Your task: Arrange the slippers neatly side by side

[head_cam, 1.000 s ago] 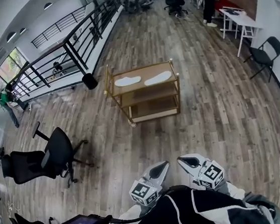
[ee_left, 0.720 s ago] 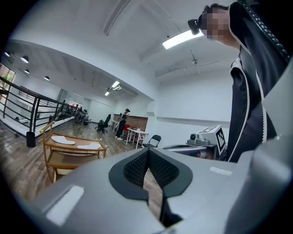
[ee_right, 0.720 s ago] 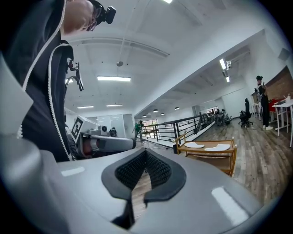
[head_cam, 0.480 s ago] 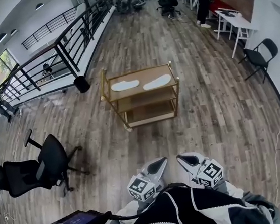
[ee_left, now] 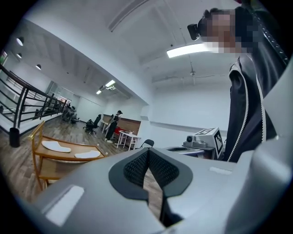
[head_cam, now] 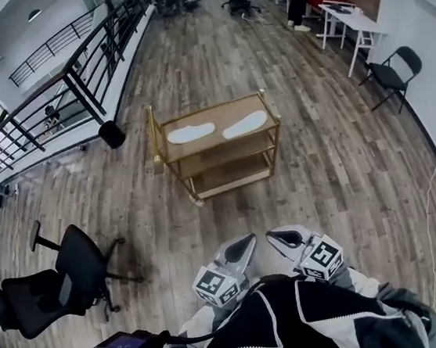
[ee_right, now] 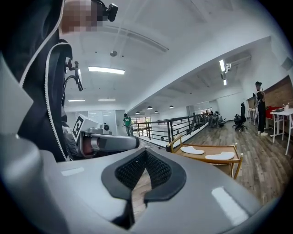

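Two white slippers [head_cam: 191, 133] lie flat on the top shelf of the cart [head_cam: 211, 115]. They sit end to end with a gap between them, not yet side by side. The cart stands on the wooden floor [head_cam: 344, 169], well ahead of the grippers. Over the last second it has drawn nearer in the head view (the person is walking up to it). Left gripper [head_cam: 241, 245] and right gripper [head_cam: 283, 238] are held in at the chest, jaws together on nothing. Judgement: still the approach; no slipper has been touched.
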Tool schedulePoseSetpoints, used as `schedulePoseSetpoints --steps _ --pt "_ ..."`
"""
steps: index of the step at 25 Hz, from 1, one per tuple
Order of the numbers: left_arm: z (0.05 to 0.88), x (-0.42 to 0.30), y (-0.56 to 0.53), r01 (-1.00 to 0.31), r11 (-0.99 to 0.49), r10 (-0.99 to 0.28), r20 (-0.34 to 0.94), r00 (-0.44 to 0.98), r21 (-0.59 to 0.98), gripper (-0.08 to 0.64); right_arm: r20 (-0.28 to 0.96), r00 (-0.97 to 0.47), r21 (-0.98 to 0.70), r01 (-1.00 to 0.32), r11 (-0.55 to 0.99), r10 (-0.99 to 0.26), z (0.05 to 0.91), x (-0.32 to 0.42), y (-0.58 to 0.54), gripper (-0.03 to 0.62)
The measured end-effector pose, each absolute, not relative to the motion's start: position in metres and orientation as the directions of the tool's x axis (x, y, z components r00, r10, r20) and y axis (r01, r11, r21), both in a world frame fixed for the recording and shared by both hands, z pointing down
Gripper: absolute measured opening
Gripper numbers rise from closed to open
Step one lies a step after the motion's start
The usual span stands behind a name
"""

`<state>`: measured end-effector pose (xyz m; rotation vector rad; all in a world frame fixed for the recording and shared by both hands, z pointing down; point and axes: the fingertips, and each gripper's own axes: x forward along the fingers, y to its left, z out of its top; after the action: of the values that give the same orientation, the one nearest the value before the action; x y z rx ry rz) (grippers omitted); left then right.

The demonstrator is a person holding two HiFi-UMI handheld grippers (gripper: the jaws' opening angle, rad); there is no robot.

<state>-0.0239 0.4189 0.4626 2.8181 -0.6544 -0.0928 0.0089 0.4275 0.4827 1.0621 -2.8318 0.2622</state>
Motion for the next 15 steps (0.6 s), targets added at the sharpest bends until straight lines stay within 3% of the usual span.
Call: schedulePoseSetpoints --steps 15 --pt "0.481 -0.045 0.360 -0.423 -0.859 -0.437 0.017 0.899 0.290 0.020 0.163 -0.733 -0.195 -0.680 0.707 -0.661 0.483 -0.005 0.367 0.005"
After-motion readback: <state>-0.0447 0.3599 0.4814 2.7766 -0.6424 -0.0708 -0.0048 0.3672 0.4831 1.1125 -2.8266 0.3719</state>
